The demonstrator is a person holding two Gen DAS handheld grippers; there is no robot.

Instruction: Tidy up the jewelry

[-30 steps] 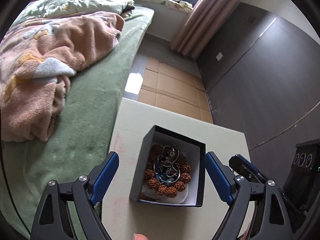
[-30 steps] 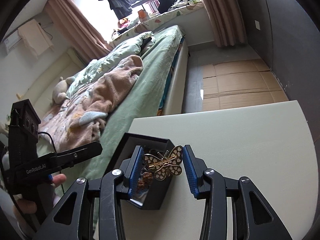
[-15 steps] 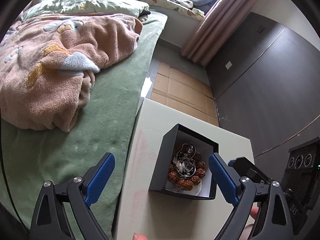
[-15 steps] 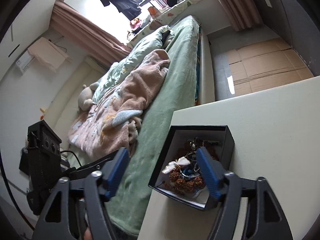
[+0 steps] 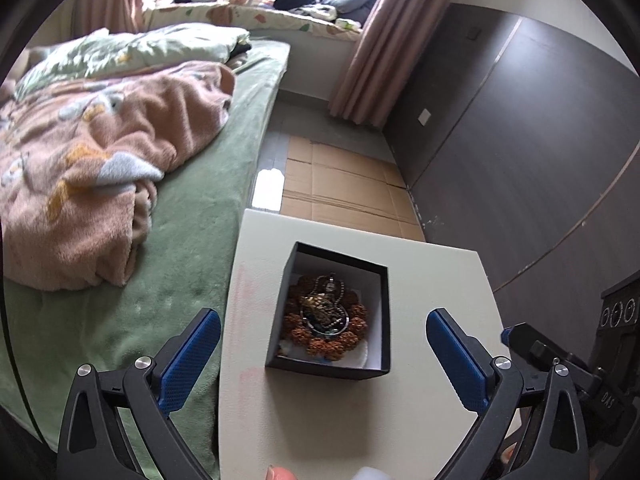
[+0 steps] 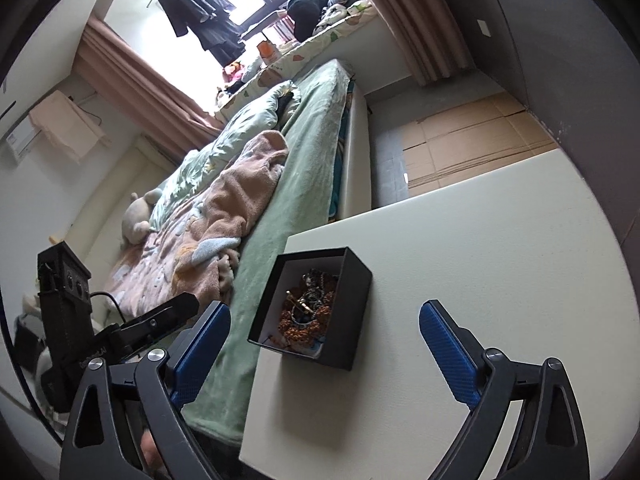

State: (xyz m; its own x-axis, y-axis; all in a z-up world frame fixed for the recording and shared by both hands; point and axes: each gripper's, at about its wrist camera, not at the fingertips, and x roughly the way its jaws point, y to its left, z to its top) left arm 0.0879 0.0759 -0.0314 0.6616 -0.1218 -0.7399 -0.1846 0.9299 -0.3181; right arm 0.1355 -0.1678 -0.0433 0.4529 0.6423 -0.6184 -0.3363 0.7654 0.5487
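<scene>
Currently I am holding both grippers over the pale table (image 5: pixel 432 360), which is sitting just beside the green bed (image 5: pixel 172 240); the bed is lying off at 9 o'clock from the table in the left wrist view.

Black box (image 5: pixel 384 320) is resting on the table near its bed-side edge, open on top, with the jewelry inside: a ring of brown beads (image 5: pixel 352 336) around the floor of the box and a tangle of metal chain with a gold piece (image 5: pixel 322 304) lying on top of them.

Left gripper (image 5: pixel 323 354): jaws standing wide apart, nothing between the pads. From it the box is lying dead ahead at 12 o'clock, framed between the two fingers, its long side running roughly along my line of sight.

Right gripper (image 6: pixel 324 344): jaws also spread wide, holding nothing. In its view the black box (image 6: pixel 352 312) is sitting at about 12 o'clock, slightly toward 11, closer to the left finger than to the right one.

Judgement: both grippers are about equally near; the left is squarer to the box. No loose jewelry is showing on the table, so the sorting looks close to done.
</scene>
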